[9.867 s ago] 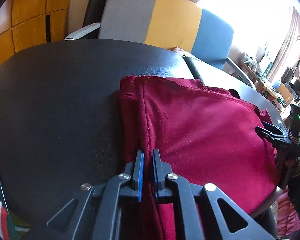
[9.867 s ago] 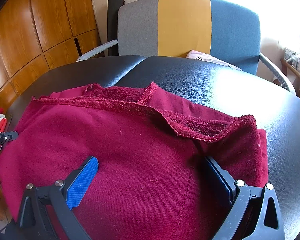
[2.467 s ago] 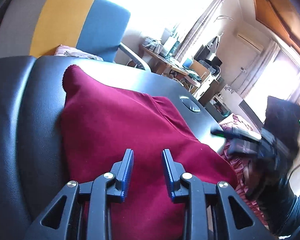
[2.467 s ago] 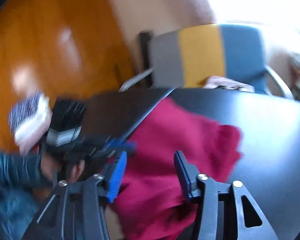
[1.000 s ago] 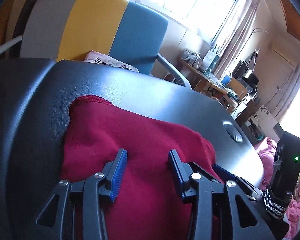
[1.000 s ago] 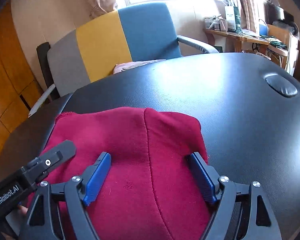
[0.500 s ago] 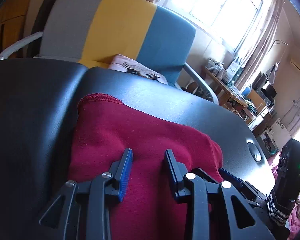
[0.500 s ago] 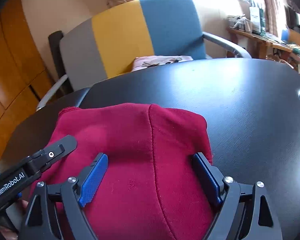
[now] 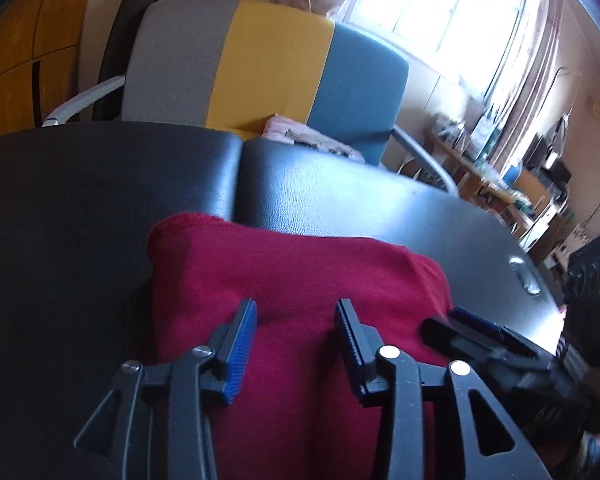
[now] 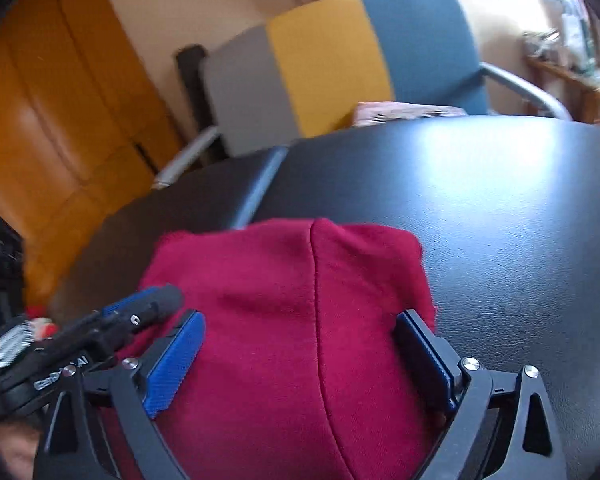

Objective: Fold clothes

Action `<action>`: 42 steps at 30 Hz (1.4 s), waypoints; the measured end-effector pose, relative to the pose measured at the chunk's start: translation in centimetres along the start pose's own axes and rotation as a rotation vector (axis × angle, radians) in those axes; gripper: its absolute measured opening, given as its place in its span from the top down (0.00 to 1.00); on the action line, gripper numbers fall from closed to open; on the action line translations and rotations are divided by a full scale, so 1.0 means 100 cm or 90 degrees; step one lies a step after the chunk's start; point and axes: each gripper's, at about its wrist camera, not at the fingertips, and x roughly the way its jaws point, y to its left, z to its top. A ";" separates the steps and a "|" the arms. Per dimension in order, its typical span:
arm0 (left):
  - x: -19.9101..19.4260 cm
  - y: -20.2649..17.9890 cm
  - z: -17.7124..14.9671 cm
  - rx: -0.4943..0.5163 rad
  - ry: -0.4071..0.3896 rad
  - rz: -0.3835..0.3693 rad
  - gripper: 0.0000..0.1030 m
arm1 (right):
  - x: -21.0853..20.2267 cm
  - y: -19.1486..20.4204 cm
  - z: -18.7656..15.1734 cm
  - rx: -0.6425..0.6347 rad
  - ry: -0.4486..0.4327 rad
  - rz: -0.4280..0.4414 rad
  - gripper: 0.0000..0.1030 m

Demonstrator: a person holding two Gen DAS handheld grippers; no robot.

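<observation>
A folded dark red garment (image 9: 296, 280) lies on the black padded table (image 9: 100, 184). It also shows in the right wrist view (image 10: 284, 304). My left gripper (image 9: 296, 320) is open and empty, its fingers resting over the garment's near half. My right gripper (image 10: 300, 336) is open wide, its fingers straddling the garment's near end. The right gripper shows in the left wrist view (image 9: 472, 328) at the garment's right edge. The left gripper shows in the right wrist view (image 10: 140, 308) at the garment's left edge.
A grey, yellow and blue chair (image 9: 268, 68) stands behind the table with pale folded cloth (image 9: 304, 136) on its seat. Wooden cabinets (image 10: 52, 92) are on the left. A cluttered desk (image 9: 500, 184) and window are on the right. A table seam (image 9: 238, 176) runs ahead.
Both grippers stay open over the folded garment. Both views have swung slightly left, and the left jaws have opened a little wider.
</observation>
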 end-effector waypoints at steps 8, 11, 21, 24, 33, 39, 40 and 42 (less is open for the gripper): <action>-0.036 0.048 -0.030 -0.061 -0.013 -0.082 0.46 | -0.055 -0.054 -0.013 0.021 0.014 0.060 0.00; -0.043 0.067 -0.043 -0.101 -0.008 -0.101 0.41 | -0.047 -0.072 -0.024 0.057 0.060 0.107 0.00; -0.011 0.067 -0.058 -0.146 0.051 -0.163 0.25 | -0.001 -0.058 -0.033 0.005 0.155 0.212 0.00; 0.000 0.052 -0.054 -0.116 0.064 -0.157 0.20 | 0.002 -0.050 -0.035 -0.035 0.167 0.208 0.00; -0.023 0.042 -0.050 -0.093 0.052 -0.160 0.61 | -0.007 -0.022 -0.044 -0.094 0.189 0.205 0.46; -0.109 0.055 -0.040 -0.085 -0.050 -0.173 0.66 | -0.020 0.027 -0.039 -0.109 0.165 0.227 0.61; -0.127 0.059 -0.037 -0.084 -0.074 -0.166 0.66 | -0.022 0.044 -0.035 -0.118 0.156 0.242 0.61; -0.171 0.068 -0.032 -0.076 -0.130 -0.140 0.66 | -0.025 0.072 -0.024 -0.133 0.136 0.275 0.62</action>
